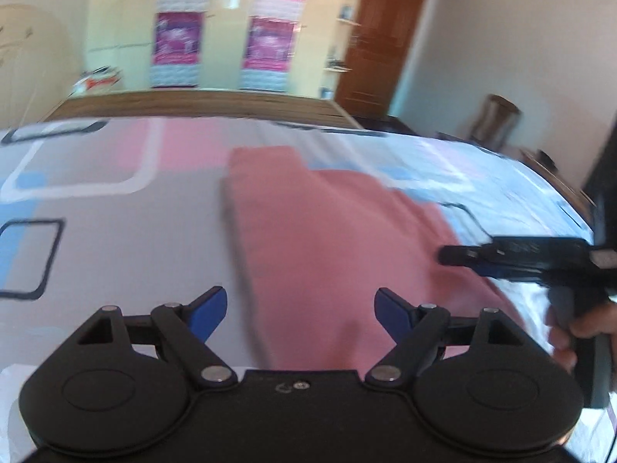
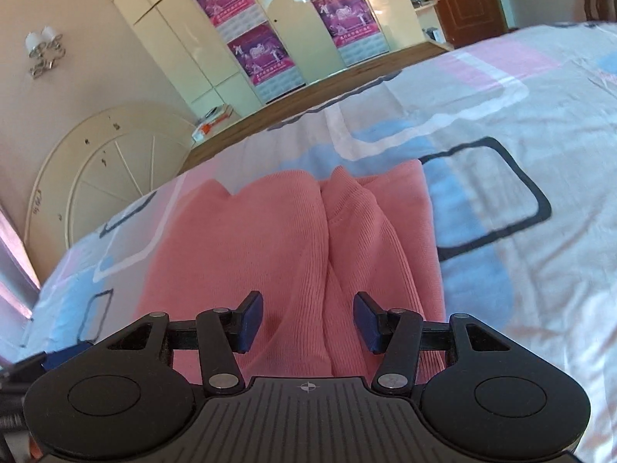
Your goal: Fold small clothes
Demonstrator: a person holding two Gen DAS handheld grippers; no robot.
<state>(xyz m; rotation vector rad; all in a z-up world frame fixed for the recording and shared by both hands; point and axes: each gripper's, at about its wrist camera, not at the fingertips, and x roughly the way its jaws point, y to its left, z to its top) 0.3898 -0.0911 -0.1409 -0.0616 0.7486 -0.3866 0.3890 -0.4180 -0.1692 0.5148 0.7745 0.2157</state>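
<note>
Pink garment (image 2: 293, 239) lies partly folded on the bed (image 2: 501, 146), its long axis running away from both tools. Right tool (image 2: 308, 322) hangs above its near end, fingers apart, gripping nothing; left tool (image 1: 300, 314), wide apart, hangs over its left edge.

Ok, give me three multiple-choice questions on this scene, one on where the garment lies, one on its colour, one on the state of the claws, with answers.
1. Where does the garment lie?
A. On the patterned bedsheet
B. On the floor
C. On a chair

2. What colour is the garment?
A. Green
B. Pink
C. Black

3. How do the left claw and right claw stand?
A. Both clamped on cloth
B. Both open, gripping nothing
C. One holds a hanger

Answers:
1 A, the sheet shows all around the garment.
2 B, its ribbed cloth is pink in both views.
3 B, each claw's pads stand apart over the garment with nothing pinched.
</note>
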